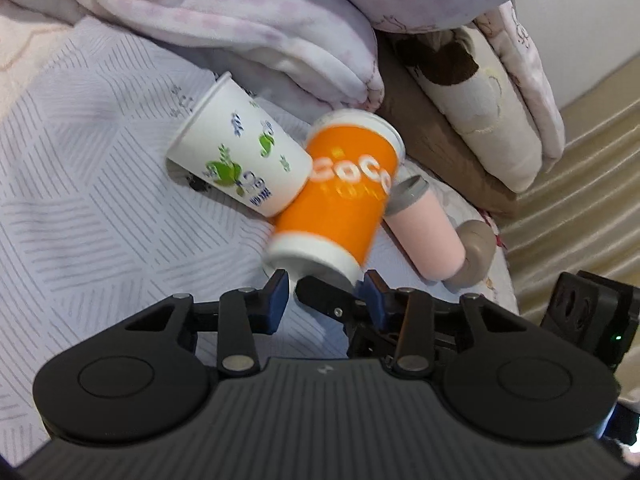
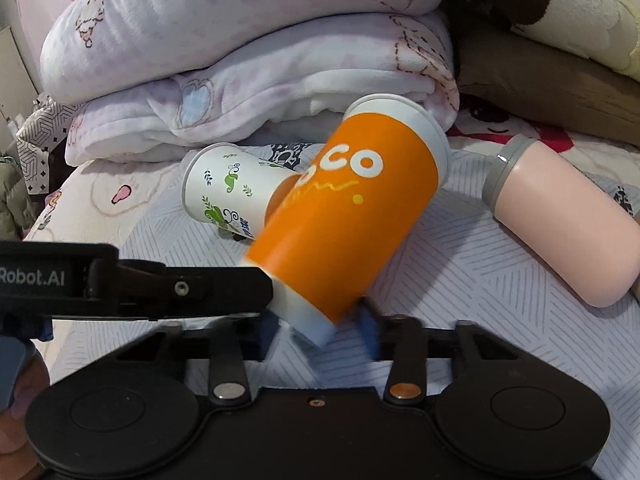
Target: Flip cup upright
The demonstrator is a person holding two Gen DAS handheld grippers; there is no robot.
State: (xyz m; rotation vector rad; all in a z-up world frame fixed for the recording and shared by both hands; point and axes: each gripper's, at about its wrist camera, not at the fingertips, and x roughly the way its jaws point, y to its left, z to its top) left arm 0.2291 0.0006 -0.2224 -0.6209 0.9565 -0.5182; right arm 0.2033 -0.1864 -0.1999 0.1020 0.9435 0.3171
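Observation:
An orange paper cup (image 1: 340, 200) with white "CoCo" lettering is tilted above the bed, its white base nearest me and its rim pointing away. Both grippers meet at that base. In the right wrist view the orange cup (image 2: 344, 224) has its base between the blue pads of my right gripper (image 2: 320, 332), which is shut on it. My left gripper (image 1: 326, 292) has its pads spread on either side of the base, open. The left gripper's finger (image 2: 200, 288) reaches in from the left and touches the base.
A white paper cup with green print (image 1: 240, 152) lies on its side on the bedsheet (image 1: 100, 220), touching the orange cup. A pink tumbler with grey rim (image 2: 560, 224) lies on its side to the right. Folded blankets (image 2: 260, 60) and pillows (image 1: 480, 120) are piled behind.

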